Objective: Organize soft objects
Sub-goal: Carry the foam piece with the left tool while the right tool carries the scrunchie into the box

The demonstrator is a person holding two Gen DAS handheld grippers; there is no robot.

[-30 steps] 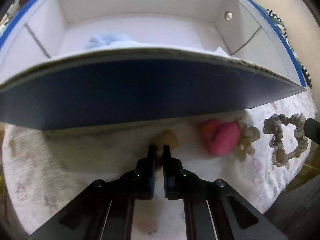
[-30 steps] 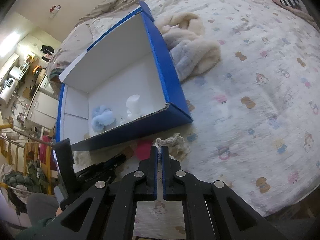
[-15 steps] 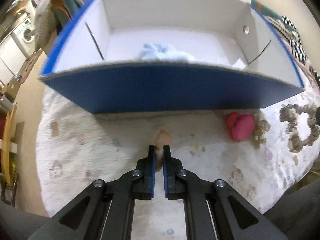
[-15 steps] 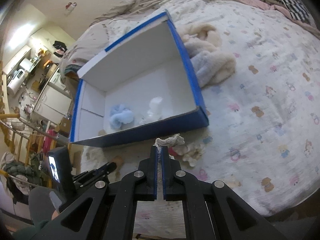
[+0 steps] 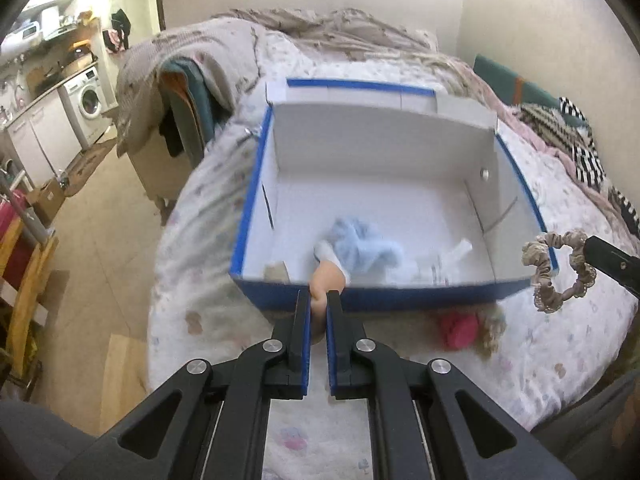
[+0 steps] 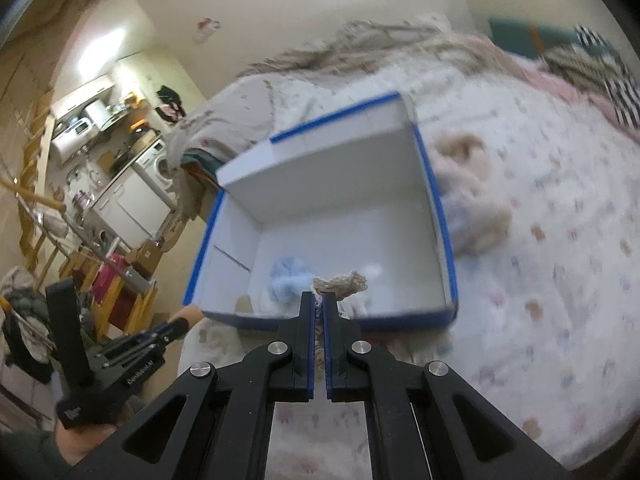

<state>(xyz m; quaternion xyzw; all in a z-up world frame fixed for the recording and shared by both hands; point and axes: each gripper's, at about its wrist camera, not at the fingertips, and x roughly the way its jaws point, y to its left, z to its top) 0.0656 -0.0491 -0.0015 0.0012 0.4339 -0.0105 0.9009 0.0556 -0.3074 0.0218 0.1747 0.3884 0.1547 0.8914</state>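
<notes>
**Soft items going over the box rim, both grippers loaded**

Soft peach piece [image 5: 325,280] is sitting pinched between the narrow jaws of the left gripper [image 5: 318,300], hanging at the near blue wall of the box [image 5: 256,172], its free end poking forward and up past the fingertips. Long axis is running along the fingers, toward the box interior. Exact type of item is hard to tell.

Beige scrunchie [image 6: 342,283] is being clamped by the right gripper [image 6: 319,300], jaws nearly together on one bit of the fabric. In the left view the loop [image 5: 558,270] is dangling off the finger, hanging over the box's right near corner, ring plane roughly upright, long axis drooping downward.

Blue fluffy item [image 5: 358,246] and something small and white [image 5: 456,250] are lying inside the box near the front wall. Pink item [image 5: 458,330] and a pale frilly piece [image 5: 494,330] are waiting on the bedsheet [image 5: 540,360] just outside the front wall.

Likely step: carrying both over the rim for release. Doing it well probably means:
- clearing the front wall fully before opening, so nothing snags on the cardboard edge
- dropping onto bare floor, not piling on the blue item
- letting the scrunchie loop hang free before opening.
</notes>
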